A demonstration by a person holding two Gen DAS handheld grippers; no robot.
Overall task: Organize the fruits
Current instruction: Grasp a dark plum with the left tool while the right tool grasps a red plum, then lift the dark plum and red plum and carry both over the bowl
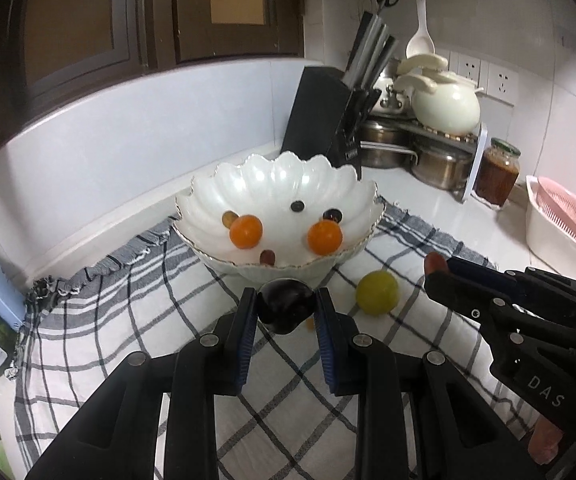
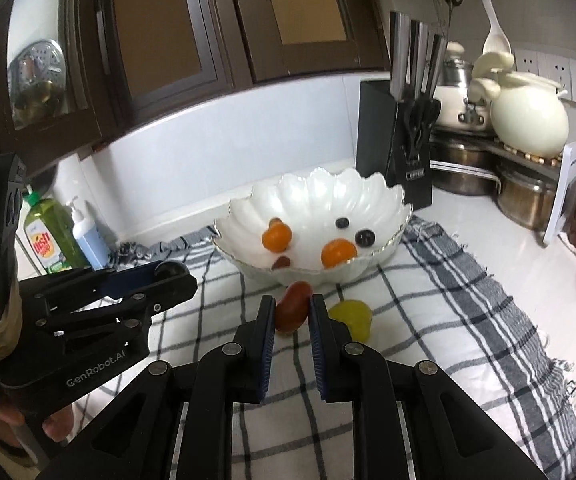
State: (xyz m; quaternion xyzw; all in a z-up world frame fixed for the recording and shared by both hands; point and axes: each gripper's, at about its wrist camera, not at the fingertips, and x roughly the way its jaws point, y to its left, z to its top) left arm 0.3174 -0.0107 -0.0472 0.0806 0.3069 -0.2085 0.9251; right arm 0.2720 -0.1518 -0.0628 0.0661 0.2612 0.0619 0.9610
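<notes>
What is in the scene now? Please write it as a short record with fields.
surface: checked white and grey cloth on a white counter
container: white scalloped bowl, standing on the cloth
in bowl: two small orange fruits, several small dark fruits
left gripper: shut on a dark purple round fruit
right gripper: shut on a small reddish oval fruit
loose on cloth: one yellow-green round fruit, in front of the bowl
</notes>
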